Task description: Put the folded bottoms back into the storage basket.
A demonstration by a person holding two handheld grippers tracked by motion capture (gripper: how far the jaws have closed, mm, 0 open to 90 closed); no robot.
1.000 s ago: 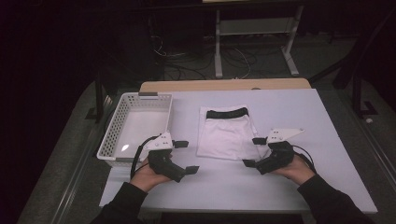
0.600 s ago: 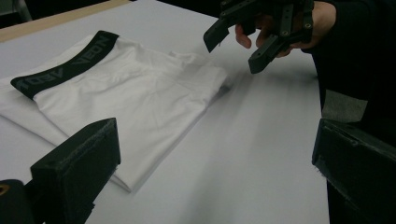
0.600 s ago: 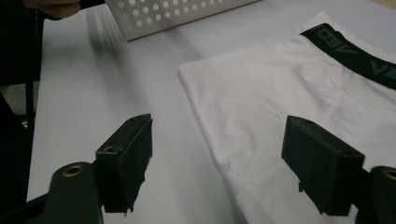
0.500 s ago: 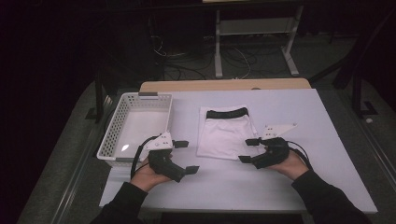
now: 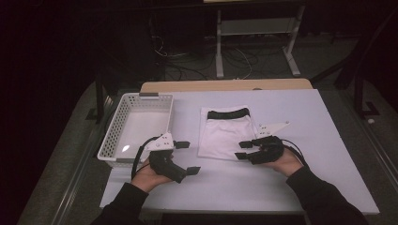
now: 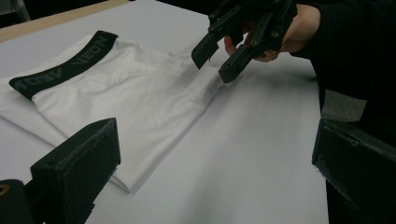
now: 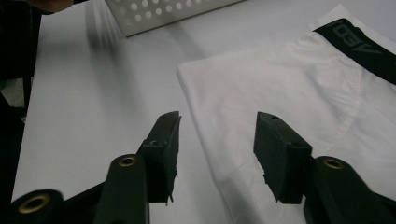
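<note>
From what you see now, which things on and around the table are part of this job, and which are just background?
In the job, judging by the layout:
- folded white underwear, black waistband
- white basket, beside it
- right gripper, open at the underwear's near edge
- left gripper, open over bare table

Likely lying about:
- metal stand behind the table
- cables on the floor

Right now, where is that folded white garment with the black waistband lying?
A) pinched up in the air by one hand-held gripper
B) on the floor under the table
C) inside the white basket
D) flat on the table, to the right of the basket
D: the high view shows the folded white garment lying flat on the table, to the right of the white basket, with the open right hand-held gripper at its near right corner, not lifting it.
</note>
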